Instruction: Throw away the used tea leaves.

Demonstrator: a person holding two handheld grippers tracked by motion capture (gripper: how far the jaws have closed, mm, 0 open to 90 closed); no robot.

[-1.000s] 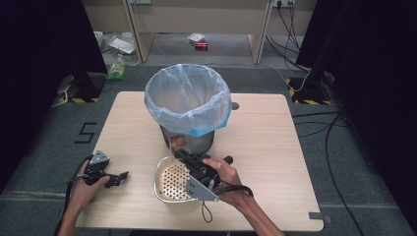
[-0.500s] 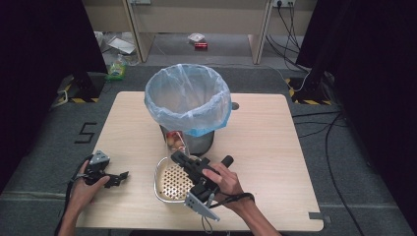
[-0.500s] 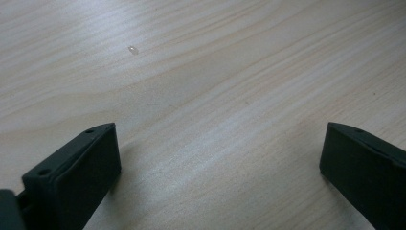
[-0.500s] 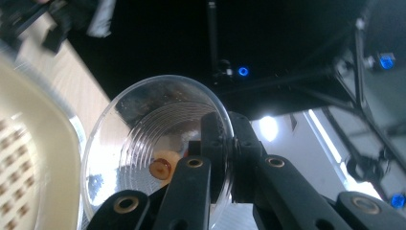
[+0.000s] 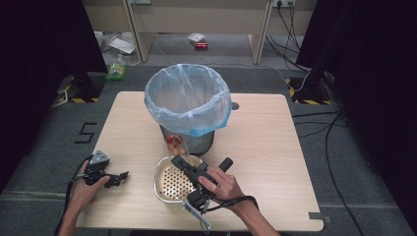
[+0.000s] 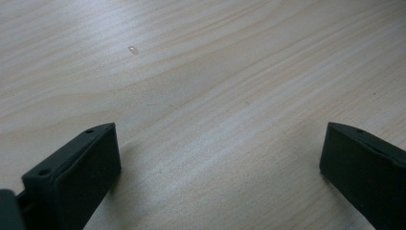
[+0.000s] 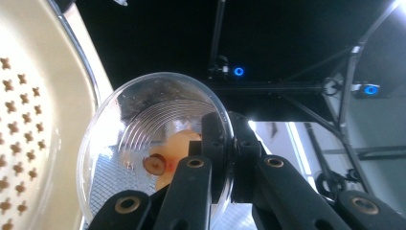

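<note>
My right gripper (image 5: 179, 159) is shut on the rim of a clear plastic cup (image 5: 175, 145), held tilted above the far edge of a perforated metal strainer (image 5: 167, 192) and just in front of the bin (image 5: 188, 98). In the right gripper view the cup (image 7: 143, 124) holds orange and dark red food scraps (image 7: 165, 158), and my right gripper (image 7: 210, 143) has one jaw inside the wall and one outside. My left gripper (image 5: 119, 176) rests open on the table at the near left. In its own view the left gripper (image 6: 220, 158) has bare wood between its jaws.
The bin, lined with a light blue bag (image 5: 216, 110), stands at the middle of the wooden table (image 5: 265, 142). The strainer's cream wall (image 7: 28, 120) rises beside the cup. A tiny speck (image 6: 132, 49) lies on the wood ahead of the left gripper.
The right hand has turned and drawn nearer, swinging the gripper's rear toward the table's near edge while the cup stays by the bin's base. The left gripper has not moved.
</note>
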